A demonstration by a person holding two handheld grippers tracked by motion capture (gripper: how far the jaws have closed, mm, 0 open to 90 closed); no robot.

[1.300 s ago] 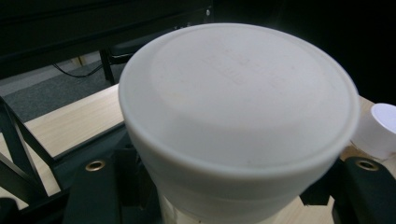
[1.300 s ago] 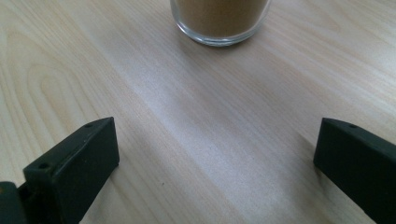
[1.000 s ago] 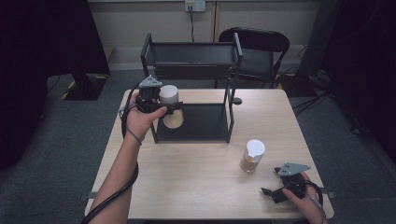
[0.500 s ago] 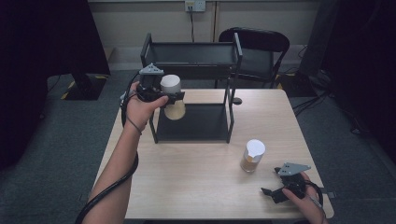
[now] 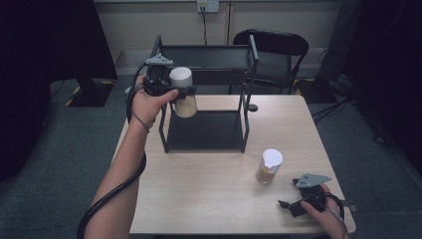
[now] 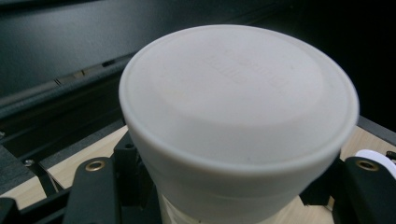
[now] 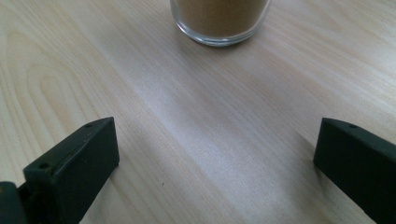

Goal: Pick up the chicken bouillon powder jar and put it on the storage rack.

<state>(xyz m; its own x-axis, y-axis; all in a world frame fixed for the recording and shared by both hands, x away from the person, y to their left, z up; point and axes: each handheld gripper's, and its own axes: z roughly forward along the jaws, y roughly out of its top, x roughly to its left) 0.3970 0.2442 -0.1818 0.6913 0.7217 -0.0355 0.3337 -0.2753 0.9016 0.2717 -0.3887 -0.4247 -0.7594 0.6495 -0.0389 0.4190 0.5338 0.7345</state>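
The left gripper point(image 5: 180, 92) pinches a white-lidded jar point(image 5: 183, 92) in the air at the black rack's point(image 5: 206, 94) front-left post. The right gripper point(image 5: 293, 204) rests spread near the desk's point(image 5: 209, 194) front edge, a second jar point(image 5: 269, 166) just beyond it.

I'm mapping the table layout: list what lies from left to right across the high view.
Left hand-held gripper clamped on a white-lidded jar → black metal rack → second white-lidded jar standing on the table → right hand-held gripper, open.

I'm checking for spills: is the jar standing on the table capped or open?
Capped. In the high view the jar on the table stands upright with a white lid on top and brown powder visible below it.
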